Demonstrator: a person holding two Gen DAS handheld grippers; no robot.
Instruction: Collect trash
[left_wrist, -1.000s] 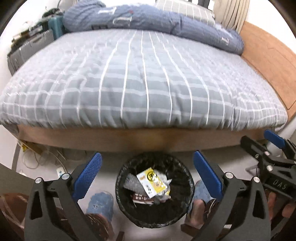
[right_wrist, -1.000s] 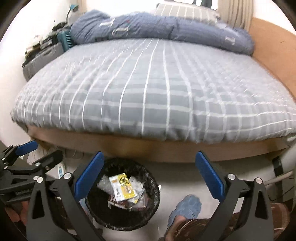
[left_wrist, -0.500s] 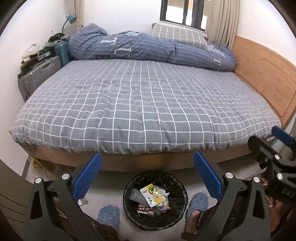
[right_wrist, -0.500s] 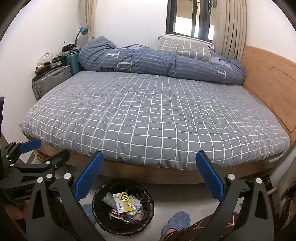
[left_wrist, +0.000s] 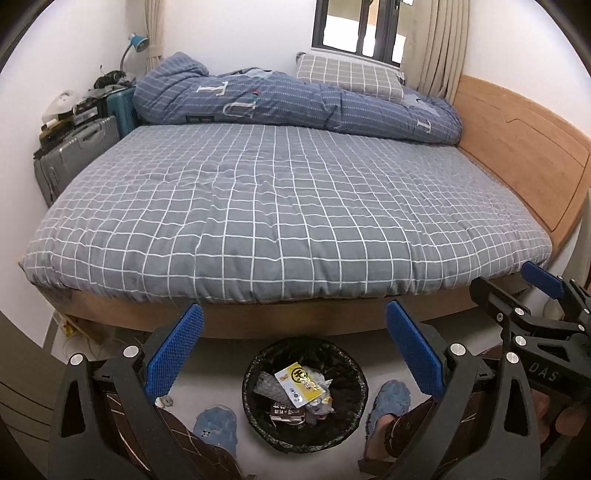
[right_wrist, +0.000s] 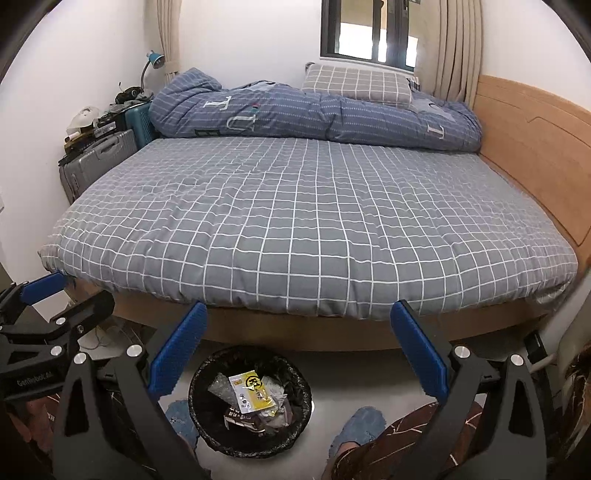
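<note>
A black-lined trash bin (left_wrist: 258, 424) stands on the floor at the foot of the bed; it also shows in the right wrist view (right_wrist: 207, 432). Inside lie a yellow and white wrapper (left_wrist: 300, 381) (right_wrist: 252, 392), a dark wrapper (left_wrist: 286, 410) and crumpled plastic. My left gripper (left_wrist: 293, 349) is open and empty, held above the bin. My right gripper (right_wrist: 298, 347) is open and empty, up and to the right of the bin. Each gripper shows at the edge of the other's view (left_wrist: 532, 295) (right_wrist: 55, 299).
A bed (left_wrist: 288, 206) with a grey checked cover fills the middle, with a blue duvet (left_wrist: 295, 103) and a pillow at the back. A wooden headboard (left_wrist: 517, 147) is on the right. Suitcases (left_wrist: 74, 155) stand on the left. The person's blue slippers (left_wrist: 388, 402) flank the bin.
Both grippers have risen and tilted up from the bin. The bin looks smaller and lower, and the whole bed, window and walls have come into view. Both stay open.
</note>
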